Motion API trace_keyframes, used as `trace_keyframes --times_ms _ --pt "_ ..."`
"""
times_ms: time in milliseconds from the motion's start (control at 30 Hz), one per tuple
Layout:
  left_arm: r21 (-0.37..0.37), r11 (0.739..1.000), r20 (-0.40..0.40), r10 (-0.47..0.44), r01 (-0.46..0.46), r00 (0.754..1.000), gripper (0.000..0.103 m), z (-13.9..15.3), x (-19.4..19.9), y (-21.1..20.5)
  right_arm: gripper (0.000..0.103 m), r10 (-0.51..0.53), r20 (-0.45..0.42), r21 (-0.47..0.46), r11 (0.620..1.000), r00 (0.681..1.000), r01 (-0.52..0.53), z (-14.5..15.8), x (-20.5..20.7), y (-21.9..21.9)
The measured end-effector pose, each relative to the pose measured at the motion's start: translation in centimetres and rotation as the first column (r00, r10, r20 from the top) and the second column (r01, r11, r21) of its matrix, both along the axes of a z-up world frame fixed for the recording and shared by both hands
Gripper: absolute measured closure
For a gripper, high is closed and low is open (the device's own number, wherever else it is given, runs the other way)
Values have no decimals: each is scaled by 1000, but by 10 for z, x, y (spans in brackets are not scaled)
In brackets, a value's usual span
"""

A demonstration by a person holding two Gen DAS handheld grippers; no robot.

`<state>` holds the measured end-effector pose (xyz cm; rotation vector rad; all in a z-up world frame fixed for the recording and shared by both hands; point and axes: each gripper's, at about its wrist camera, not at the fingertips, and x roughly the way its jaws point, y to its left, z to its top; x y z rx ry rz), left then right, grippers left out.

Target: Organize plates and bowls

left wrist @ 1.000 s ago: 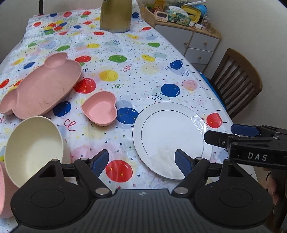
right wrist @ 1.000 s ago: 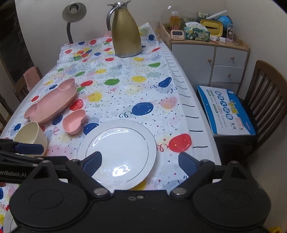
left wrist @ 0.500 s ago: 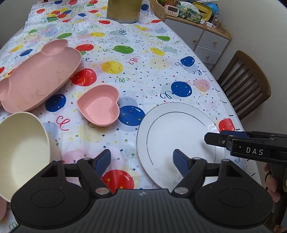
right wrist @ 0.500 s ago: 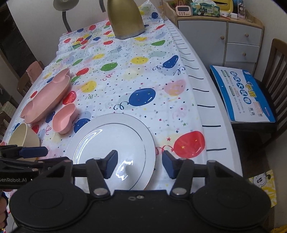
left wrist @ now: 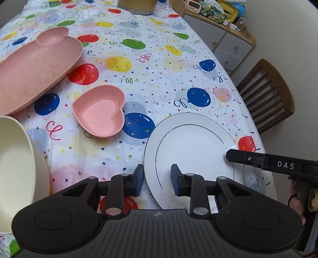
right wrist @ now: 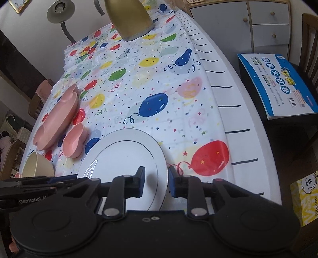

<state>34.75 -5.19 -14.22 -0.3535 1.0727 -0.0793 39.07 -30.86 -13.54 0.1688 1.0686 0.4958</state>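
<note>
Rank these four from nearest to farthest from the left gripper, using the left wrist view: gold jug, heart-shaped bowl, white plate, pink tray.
From the left gripper:
1. White plate, its near-left rim between the fingers.
2. Heart-shaped bowl, ahead and left.
3. Pink tray, farther left.
4. Gold jug, at the table's far end.
</note>
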Motion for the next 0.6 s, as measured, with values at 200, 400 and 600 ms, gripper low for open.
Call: trace_keyframes --times_ms 200,400,600 --pt "-38 999 -13 30 -31 999 81 -1 2 7 88 -22 -41 53 998 999 25 -4 5 -9" --pt "-49 998 -20 35 -36 999 81 0 -7 8 95 -32 -46 54 998 998 35 -5 3 -13" --pt "-56 998 -13 19 -20 1000 81 11 -25 6 95 -29 -55 58 998 998 32 -2 -9 -14"
